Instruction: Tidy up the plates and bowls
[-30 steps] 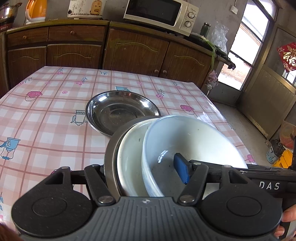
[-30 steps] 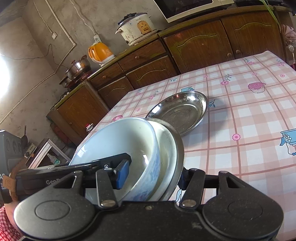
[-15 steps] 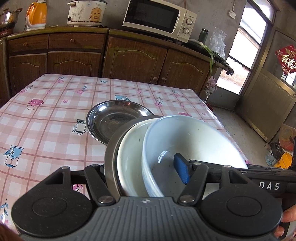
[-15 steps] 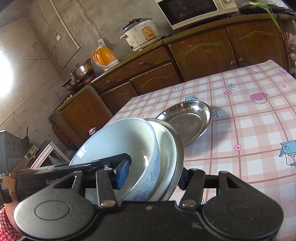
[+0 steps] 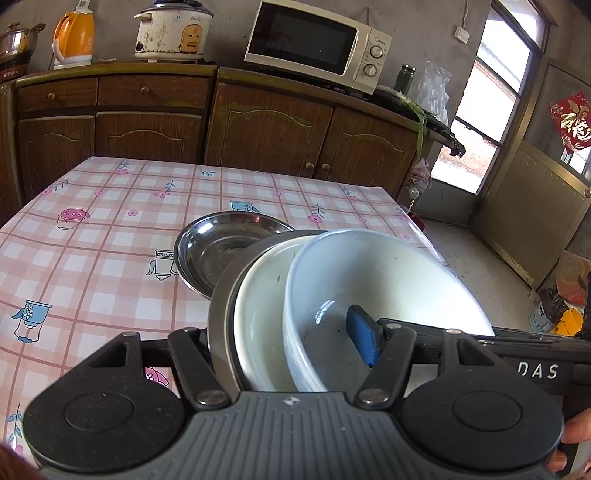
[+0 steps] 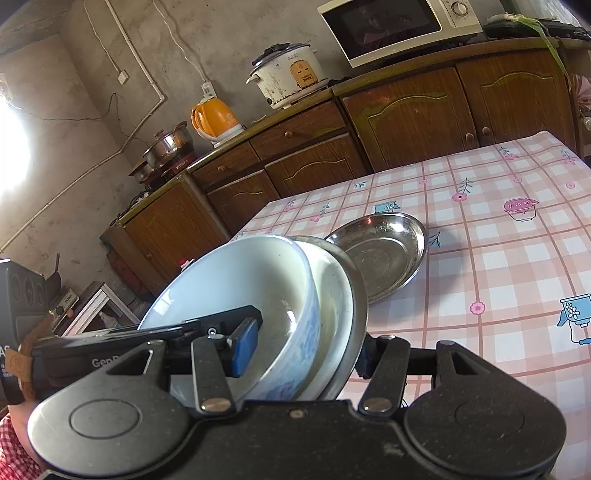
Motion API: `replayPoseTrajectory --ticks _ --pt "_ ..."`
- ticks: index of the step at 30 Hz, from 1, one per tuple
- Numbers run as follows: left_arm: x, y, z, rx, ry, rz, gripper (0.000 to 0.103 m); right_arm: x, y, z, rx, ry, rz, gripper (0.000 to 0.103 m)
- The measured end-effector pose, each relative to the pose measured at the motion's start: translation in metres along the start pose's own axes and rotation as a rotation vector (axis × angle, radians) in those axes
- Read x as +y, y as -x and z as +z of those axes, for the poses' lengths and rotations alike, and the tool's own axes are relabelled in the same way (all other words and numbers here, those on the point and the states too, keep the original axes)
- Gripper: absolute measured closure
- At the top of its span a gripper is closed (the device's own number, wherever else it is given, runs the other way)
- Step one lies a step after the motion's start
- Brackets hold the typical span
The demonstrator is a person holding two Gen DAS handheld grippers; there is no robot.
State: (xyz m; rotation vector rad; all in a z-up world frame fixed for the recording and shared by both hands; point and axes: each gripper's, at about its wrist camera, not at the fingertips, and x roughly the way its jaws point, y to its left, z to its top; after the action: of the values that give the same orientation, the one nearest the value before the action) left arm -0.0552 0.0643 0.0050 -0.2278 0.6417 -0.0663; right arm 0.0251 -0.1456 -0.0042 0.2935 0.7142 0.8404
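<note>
I hold a nested stack tipped on its edge above the table: a steel plate (image 5: 218,314) outermost, a white bowl (image 5: 258,314) in it, and a white bowl with blue pattern (image 5: 388,280) innermost. My left gripper (image 5: 284,339) is shut on the stack, one finger behind the steel plate, the blue pad (image 5: 364,339) inside the inner bowl. My right gripper (image 6: 303,352) clamps the same stack from the opposite side, its pad (image 6: 243,347) inside the patterned bowl (image 6: 240,277). A second steel plate (image 5: 229,247) lies flat on the table just beyond the stack.
The table (image 5: 92,258) has a pink checked cloth. Brown cabinets (image 5: 266,129) stand behind it with a microwave (image 5: 314,40), rice cooker (image 5: 170,29) and orange kettle (image 5: 74,35). A door opening (image 5: 480,122) lies to the right, and a person's hand (image 5: 572,435) shows at the edge.
Both grippers keep the same hold on the stack. The table and the loose steel plate sit slightly lower in both views, and more of the cabinets and wall shows.
</note>
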Motion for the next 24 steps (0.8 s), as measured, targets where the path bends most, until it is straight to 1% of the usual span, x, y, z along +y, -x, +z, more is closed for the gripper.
replayPoseTrajectory --ticks 24 --pt "-0.0009 0.0003 0.0062 -0.005 0.003 -0.003 0.037 0.0013 0.003 0.0048 -0.012 0.006 0.0 0.038"
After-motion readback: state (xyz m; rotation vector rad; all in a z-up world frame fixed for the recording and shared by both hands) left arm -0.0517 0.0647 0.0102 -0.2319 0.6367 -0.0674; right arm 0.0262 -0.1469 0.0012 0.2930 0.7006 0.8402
